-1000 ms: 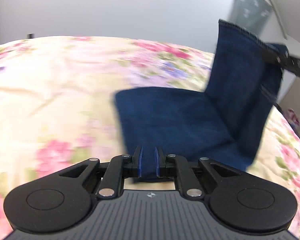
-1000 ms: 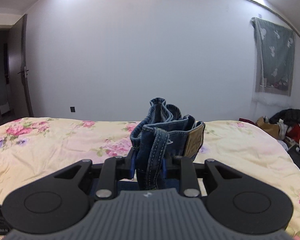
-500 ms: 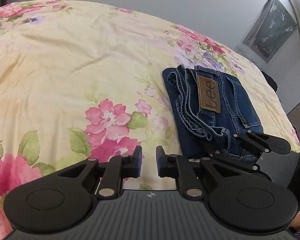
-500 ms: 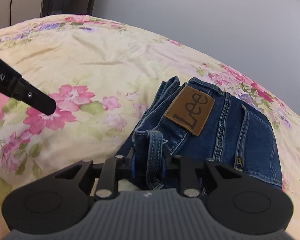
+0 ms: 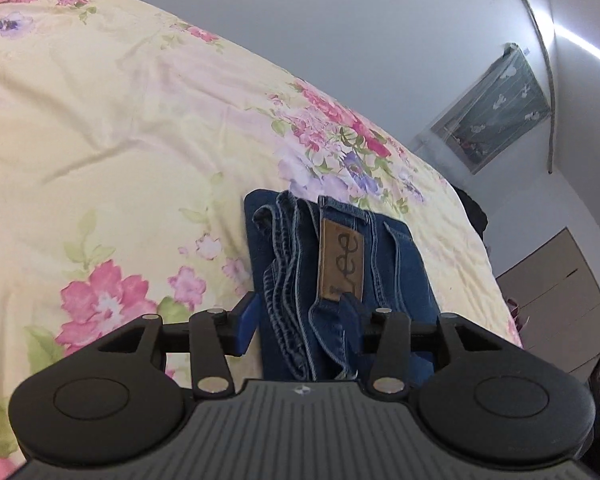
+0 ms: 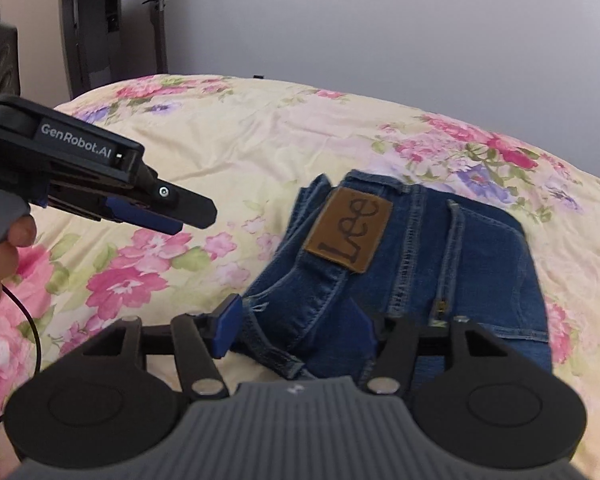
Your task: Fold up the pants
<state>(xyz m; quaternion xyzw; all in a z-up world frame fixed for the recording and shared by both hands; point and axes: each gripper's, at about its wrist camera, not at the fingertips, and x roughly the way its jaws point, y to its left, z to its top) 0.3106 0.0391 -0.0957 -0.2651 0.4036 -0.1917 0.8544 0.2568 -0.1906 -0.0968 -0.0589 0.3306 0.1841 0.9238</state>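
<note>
The blue jeans [image 6: 452, 256] lie folded into a compact stack on the floral bedspread [image 6: 260, 136], brown Lee patch [image 6: 350, 236] facing up. My right gripper [image 6: 300, 324] is open, its jaws spread either side of the waistband edge, holding nothing. My left gripper [image 5: 306, 320] is open too, jaws wide around the near edge of the jeans [image 5: 340, 264]. In the right wrist view the left gripper [image 6: 168, 212] hovers above the bedspread to the left of the jeans.
The bedspread [image 5: 100, 120] stretches wide to the left and behind the jeans. A grey wall lies beyond. A patterned cloth [image 5: 496, 124] hangs on the far right wall, and a dark door [image 6: 112, 20] stands at far left.
The lifted half of the jeans came down onto the stack. My right gripper let go of the waistband and opened. My left gripper released the fabric and opened wide.
</note>
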